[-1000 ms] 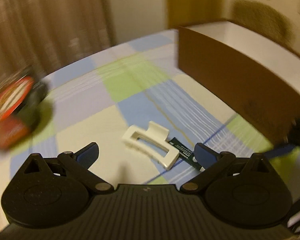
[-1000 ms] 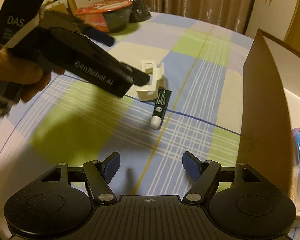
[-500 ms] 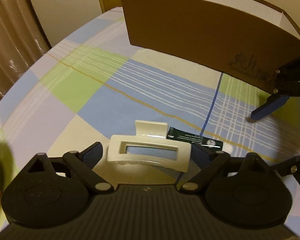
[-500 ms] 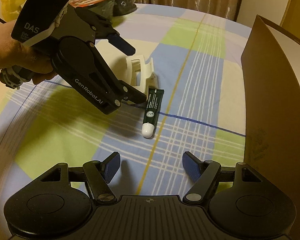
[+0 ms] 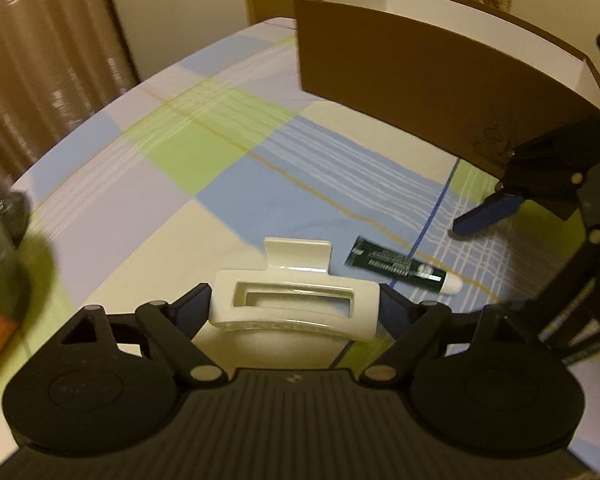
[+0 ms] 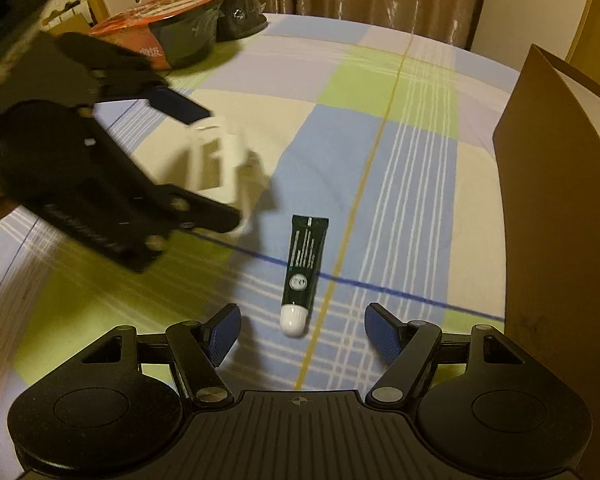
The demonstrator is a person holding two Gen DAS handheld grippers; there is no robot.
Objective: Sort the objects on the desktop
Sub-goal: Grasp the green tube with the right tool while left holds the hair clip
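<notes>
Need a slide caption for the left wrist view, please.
Left gripper shut on the white hair clip, beside a dark tube on the checked tablecloth.

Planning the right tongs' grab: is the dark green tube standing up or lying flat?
Lying flat. The dark green tube rests lengthwise on the checked tablecloth, white cap toward the open right tongs.

You work in dim, warm yellowish indoor light with no hard glare. Fisheye distortion bends the tablecloth (image 5: 228,184) and the brown box (image 5: 420,80) towards the edges, and the corners go dark. In the right wrist view the left gripper (image 6: 204,152) is smeared by motion blur, while the tube (image 6: 302,272) is sharp. Soft shadows lie under both.
</notes>
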